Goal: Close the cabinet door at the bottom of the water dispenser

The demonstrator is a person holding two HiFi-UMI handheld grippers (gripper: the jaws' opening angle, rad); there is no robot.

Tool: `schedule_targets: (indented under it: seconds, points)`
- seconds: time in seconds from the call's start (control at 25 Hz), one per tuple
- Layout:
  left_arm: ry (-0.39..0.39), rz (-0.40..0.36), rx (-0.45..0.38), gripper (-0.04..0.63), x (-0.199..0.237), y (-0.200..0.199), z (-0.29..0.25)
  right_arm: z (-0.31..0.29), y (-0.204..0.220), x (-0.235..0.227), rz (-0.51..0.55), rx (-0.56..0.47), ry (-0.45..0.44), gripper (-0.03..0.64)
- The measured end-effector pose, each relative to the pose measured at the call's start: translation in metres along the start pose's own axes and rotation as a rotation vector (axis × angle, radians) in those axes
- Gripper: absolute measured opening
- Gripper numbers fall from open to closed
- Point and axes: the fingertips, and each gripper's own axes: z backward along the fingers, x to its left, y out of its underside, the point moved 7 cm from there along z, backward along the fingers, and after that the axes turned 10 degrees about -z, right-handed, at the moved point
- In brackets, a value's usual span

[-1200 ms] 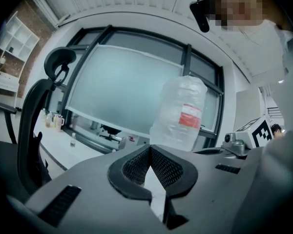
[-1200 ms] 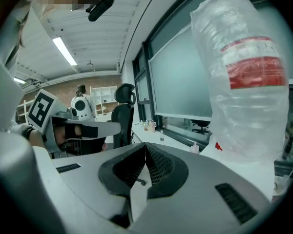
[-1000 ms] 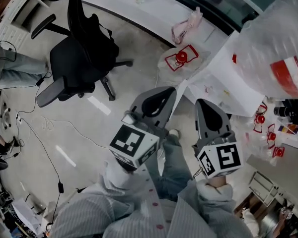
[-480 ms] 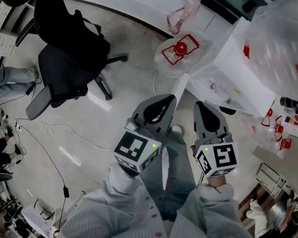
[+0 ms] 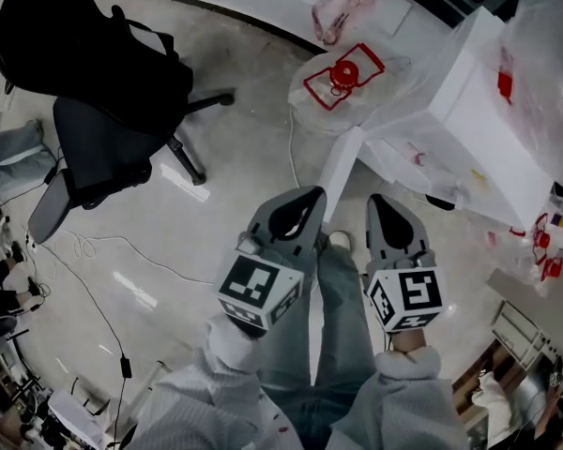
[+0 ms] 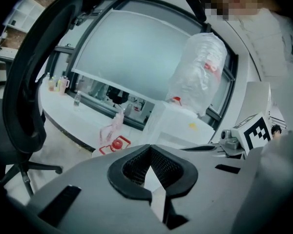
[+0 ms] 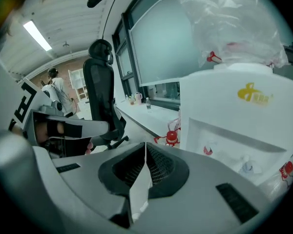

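**A:** Gripper status?

**B:** Left gripper (image 5: 305, 204): jaws pressed together, nothing in them. Right gripper (image 5: 383, 209): same, tips meet, empty. They sit side by side above the person's legs, both pointing toward the dispenser.

**A:** Where's the door?

**B:** Cabinet door (image 5: 341, 172) stands swung out from the base of the water dispenser (image 5: 469, 129). In the head view it's edge-on, with its free end toward the person. That end shows between the two gripper tips. No contact visible with either one.

**A:** Anything around it?

**B:** Clear plastic bag (image 7: 234, 18) covers the dispenser's top. A red-printed bag (image 5: 342, 73) lies on the floor (image 5: 235, 148) beyond the door. Office chair (image 5: 103, 111) is well off to the left.
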Motion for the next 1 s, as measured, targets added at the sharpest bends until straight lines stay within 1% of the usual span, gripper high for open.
schedule_targets:
  seconds: [0.56, 1.0]
  points:
    - [0.021, 0.036, 0.087, 0.011, 0.018, 0.084, -0.035, -0.061, 0.091, -0.030, -0.051, 0.123, 0.025, 0.015]
    - [0.036, 0.068, 0.190, 0.011, 0.026, 0.146, -0.049, -0.097, 0.148, -0.042, -0.078, 0.220, 0.032, 0.015]
